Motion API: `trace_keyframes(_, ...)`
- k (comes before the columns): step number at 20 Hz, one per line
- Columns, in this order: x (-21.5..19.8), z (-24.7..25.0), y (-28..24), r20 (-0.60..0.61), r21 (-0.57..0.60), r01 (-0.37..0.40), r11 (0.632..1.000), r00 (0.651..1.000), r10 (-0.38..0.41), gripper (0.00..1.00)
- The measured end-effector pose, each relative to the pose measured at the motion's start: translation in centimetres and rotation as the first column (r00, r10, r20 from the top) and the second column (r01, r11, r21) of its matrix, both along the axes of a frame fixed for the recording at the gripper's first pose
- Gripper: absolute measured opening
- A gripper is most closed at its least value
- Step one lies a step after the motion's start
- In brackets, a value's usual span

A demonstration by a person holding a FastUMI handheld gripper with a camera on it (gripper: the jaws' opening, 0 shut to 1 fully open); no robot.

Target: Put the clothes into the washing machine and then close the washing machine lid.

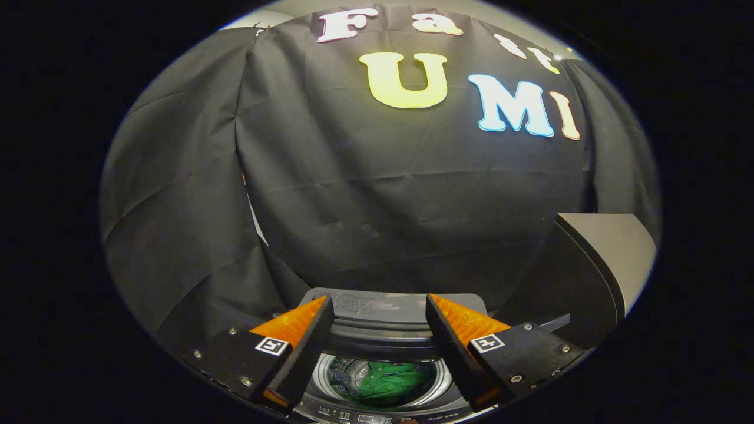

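The fingers (380, 344) stand wide apart with nothing between them, hanging above the open top of the washing machine (389, 312). Down between them, the round drum (439, 377) is open, and a green piece of clothing (392, 383) lies crumpled at its bottom. So the clothes look to be in already, and the step in hand is most likely the lid.

Just beyond the fingers runs the machine's rear panel, grey and flat. Off to the right, a grey slab (607, 259) stands tilted up on edge beside the drum opening; I take it for the raised lid, though its hinge is hidden.

To close it well, the fingers should swing right and come to the slab's upper free edge, either pushing from behind or pinching the edge lightly, then follow its arc down over the opening. Let it down slowly instead of dropping it, and check that no cloth pokes above the drum rim to be caught.

There is small print on the rear panel and along the near control strip, and on a label inside the drum, all too small and blurred to read. No brand can be made out.
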State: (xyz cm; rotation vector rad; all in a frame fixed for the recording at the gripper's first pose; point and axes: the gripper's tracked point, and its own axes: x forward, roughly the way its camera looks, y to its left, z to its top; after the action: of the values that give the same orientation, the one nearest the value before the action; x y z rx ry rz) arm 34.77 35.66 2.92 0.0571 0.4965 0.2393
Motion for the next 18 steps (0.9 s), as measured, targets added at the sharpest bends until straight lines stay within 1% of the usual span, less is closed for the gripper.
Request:
trace_keyframes(7, -3.8, -3.1, 0.2, -0.023, 0.007, -0.046, 0.999, 0.999, 0.046, 0.96)
trace_keyframes(11, -5.5, -4.4, 0.1, -0.024, -0.001, -0.058, 0.998, 0.998, 0.058, 0.96)
trace_keyframes(15, -6.6, -4.1, 0.2, -0.004, 0.004, -0.08, 0.997, 0.997, 0.08, 0.96)
trace_keyframes(18, -7.6, -2.3, -0.1, 0.045, 0.015, -0.108, 0.994, 0.993, 0.107, 0.96)
